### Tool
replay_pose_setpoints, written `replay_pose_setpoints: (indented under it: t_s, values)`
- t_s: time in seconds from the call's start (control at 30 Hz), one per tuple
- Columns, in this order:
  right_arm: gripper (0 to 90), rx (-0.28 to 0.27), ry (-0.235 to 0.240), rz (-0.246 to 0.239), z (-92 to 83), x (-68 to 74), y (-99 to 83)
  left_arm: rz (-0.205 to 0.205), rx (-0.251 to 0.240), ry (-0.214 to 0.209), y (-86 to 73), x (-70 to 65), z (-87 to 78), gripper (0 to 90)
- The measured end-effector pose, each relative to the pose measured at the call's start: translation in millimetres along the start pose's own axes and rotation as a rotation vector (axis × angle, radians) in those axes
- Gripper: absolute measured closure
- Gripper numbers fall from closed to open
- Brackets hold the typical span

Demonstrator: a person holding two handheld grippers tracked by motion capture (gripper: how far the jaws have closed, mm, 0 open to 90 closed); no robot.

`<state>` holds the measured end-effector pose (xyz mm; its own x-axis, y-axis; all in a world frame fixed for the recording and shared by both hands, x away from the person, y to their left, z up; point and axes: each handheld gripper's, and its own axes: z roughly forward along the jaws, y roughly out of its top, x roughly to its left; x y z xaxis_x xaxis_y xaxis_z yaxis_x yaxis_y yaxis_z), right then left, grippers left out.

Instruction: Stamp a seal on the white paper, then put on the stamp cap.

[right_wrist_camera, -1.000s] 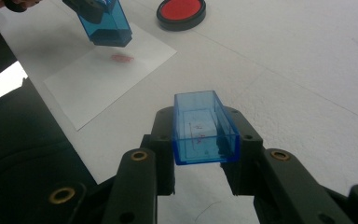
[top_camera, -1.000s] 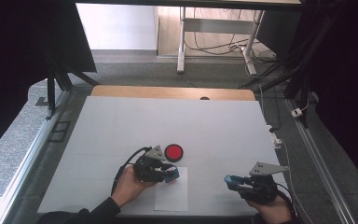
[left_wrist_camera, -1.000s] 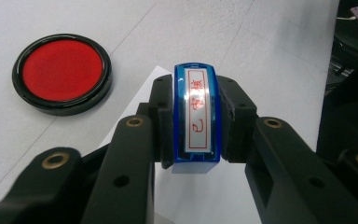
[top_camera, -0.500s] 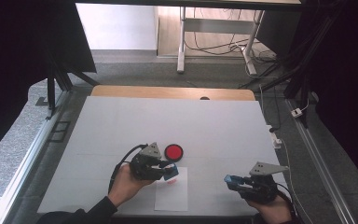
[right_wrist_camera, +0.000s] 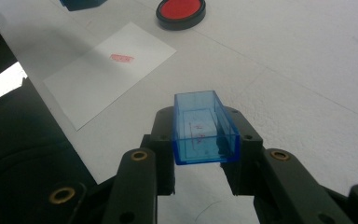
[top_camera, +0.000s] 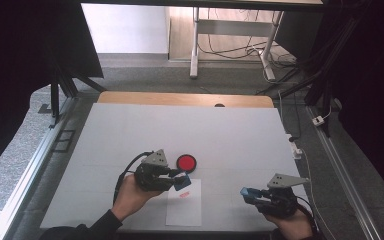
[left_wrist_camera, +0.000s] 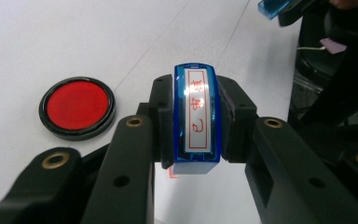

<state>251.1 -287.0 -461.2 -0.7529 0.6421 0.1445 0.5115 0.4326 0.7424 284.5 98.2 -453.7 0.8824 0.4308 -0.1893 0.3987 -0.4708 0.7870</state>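
Note:
My left gripper [top_camera: 182, 182] [left_wrist_camera: 196, 128] is shut on a blue rectangular stamp [left_wrist_camera: 196, 119] [top_camera: 182, 181], held a little above the top of a white paper sheet [top_camera: 184, 204] [right_wrist_camera: 107, 70]. The stamp's label faces the left gripper's camera, with red characters in a red frame. A red stamped mark [top_camera: 184, 194] [right_wrist_camera: 121, 58] shows on the sheet. Just beyond lies a round red ink pad [top_camera: 186, 162] [left_wrist_camera: 77, 107] [right_wrist_camera: 180, 11] in a black case. My right gripper [top_camera: 247, 194] [right_wrist_camera: 204, 133] is shut on the stamp's clear blue cap [right_wrist_camera: 204, 128] [top_camera: 247, 193], hollow side up, near the table's front right.
The work goes on atop a white table cover [top_camera: 190, 130] with a wooden strip [top_camera: 180, 98] at its far edge. Metal rails [top_camera: 30, 165] run along both sides. A desk frame [top_camera: 230, 30] and cables stand on the floor beyond.
My left gripper has lifted the stamp off the paper, leaving the red mark in sight. The right gripper has kept still.

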Motion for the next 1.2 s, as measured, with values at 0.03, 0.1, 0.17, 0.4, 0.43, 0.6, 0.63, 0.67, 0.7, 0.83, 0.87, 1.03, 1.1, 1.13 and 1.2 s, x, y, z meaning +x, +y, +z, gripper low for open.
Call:
replay_pose_setpoints:
  t_s: [0.03, 0.1, 0.17, 0.4, 0.43, 0.6, 0.63, 0.67, 0.7, 0.83, 0.87, 1.03, 1.1, 1.13, 1.2]
  values:
    - [67.9, 0.001, 0.000, 0.000, 0.1, 0.0, 0.0, 0.001, -0.007, -0.003, 0.1, 0.0, -1.3, 70.1]
    - [67.9, 0.001, -0.001, 0.000, 0.2, 0.2, 0.1, 0.007, -0.016, -0.008, 0.6, 0.4, -4.4, 70.1]
    - [68.0, 0.001, -0.001, 0.000, 0.2, 0.2, 0.1, 0.006, -0.030, -0.015, 1.0, 0.5, -7.2, 70.1]
    - [68.0, 0.004, -0.001, 0.000, 0.2, 0.2, 0.2, 0.007, -0.076, -0.036, 1.7, 2.6, -17.5, 70.1]
    - [68.0, 0.003, 0.002, 0.000, 0.2, 0.0, 0.2, 0.009, -0.079, -0.037, 1.8, 2.7, -18.5, 70.1]
    - [68.0, 0.003, 0.002, 0.002, 0.1, -0.2, 0.0, 0.008, -0.091, -0.048, 2.0, 3.7, -21.3, 70.1]
    - [67.9, 0.002, 0.002, 0.001, -0.1, -0.2, 0.0, 0.010, -0.093, -0.050, 2.1, 3.8, -21.5, 70.1]
    - [68.0, 0.000, 0.001, 0.001, -0.2, -0.1, 0.2, 0.011, -0.094, -0.052, 2.2, 3.9, -21.6, 70.1]
    - [67.9, -0.002, 0.000, 0.000, -0.4, 0.0, 0.3, 0.013, -0.095, -0.054, 2.2, 4.1, -21.8, 70.1]
    - [68.0, -0.015, -0.002, -0.004, -1.6, 1.7, 2.0, 0.016, -0.102, -0.063, 1.7, 4.7, -22.5, 70.1]
    - [68.0, -0.020, 0.001, -0.003, -1.8, 2.2, 2.4, 0.017, -0.103, -0.064, 1.8, 4.7, -22.8, 70.1]
    - [68.0, -0.033, 0.018, -0.008, -2.3, 5.1, 5.6, 0.036, -0.116, -0.075, 2.6, 4.2, -24.8, 70.1]
    - [68.0, -0.037, 0.028, -0.014, -1.8, 7.1, 7.4, 0.043, -0.115, -0.077, 2.7, 4.5, -24.9, 70.1]
    - [68.0, -0.040, 0.034, -0.021, -1.4, 8.2, 8.4, 0.046, -0.114, -0.078, 2.5, 4.8, -24.9, 70.1]
    - [68.0, -0.041, 0.045, -0.037, -0.3, 10.6, 11.0, 0.046, -0.115, -0.078, 2.2, 5.4, -24.8, 70.1]
